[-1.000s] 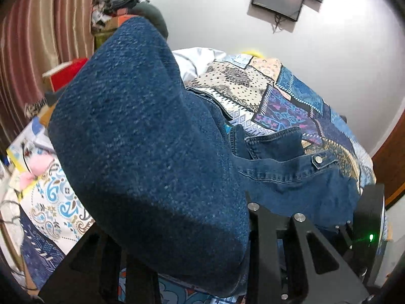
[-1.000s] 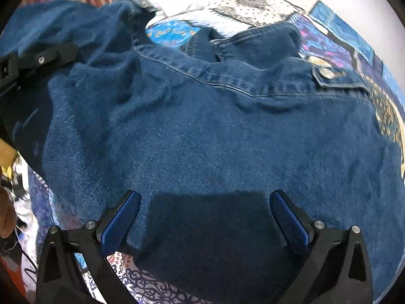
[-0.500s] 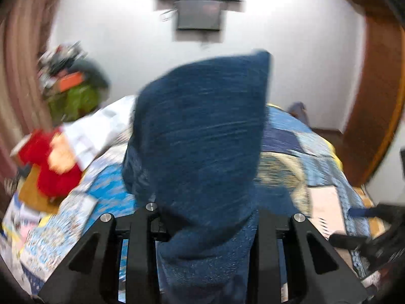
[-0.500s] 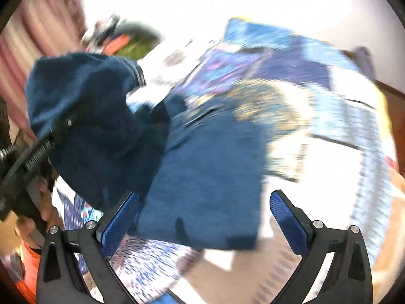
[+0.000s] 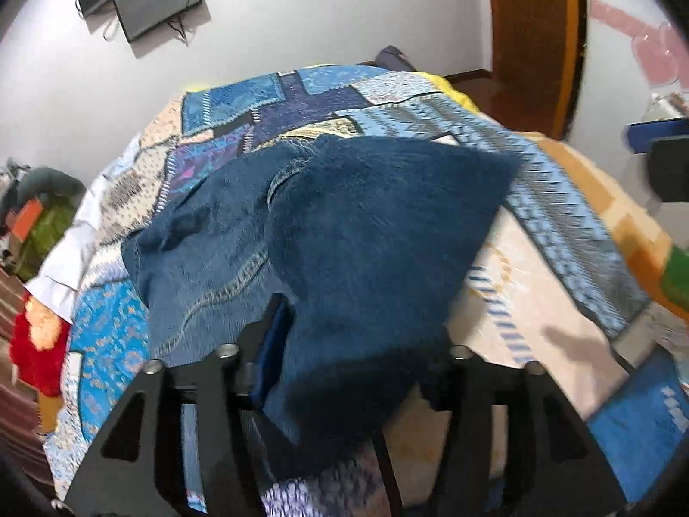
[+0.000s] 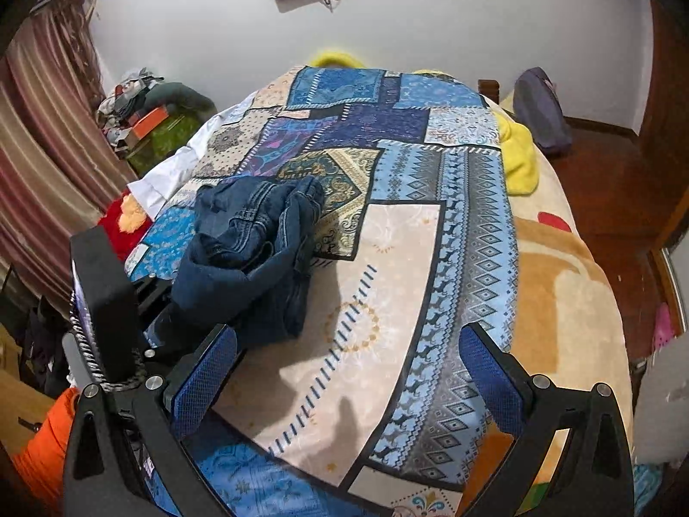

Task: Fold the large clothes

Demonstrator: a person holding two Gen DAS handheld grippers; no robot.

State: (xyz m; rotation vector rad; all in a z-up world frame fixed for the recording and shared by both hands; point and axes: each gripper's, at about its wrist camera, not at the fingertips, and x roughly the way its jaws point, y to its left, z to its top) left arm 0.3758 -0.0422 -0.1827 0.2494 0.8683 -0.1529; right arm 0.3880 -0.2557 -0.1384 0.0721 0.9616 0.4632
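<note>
Patchwork bedspread (image 6: 400,258) covers the bed below a white wall. At left, the left gripper (image 5: 357,344) has just been opening, its jaws parted around a fold of the bunched denim jacket (image 6: 254,250); at right, the right gripper (image 6: 349,370) hangs wide open, empty.

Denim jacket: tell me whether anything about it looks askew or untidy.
Yes. The denim jacket lies in a crumpled heap on the patchwork bedspread, seams twisted and layers bunched, not a flat fold. One end drapes between the fingers of the left gripper, whose jaws have just been opening. The right gripper stands open and empty.
</note>
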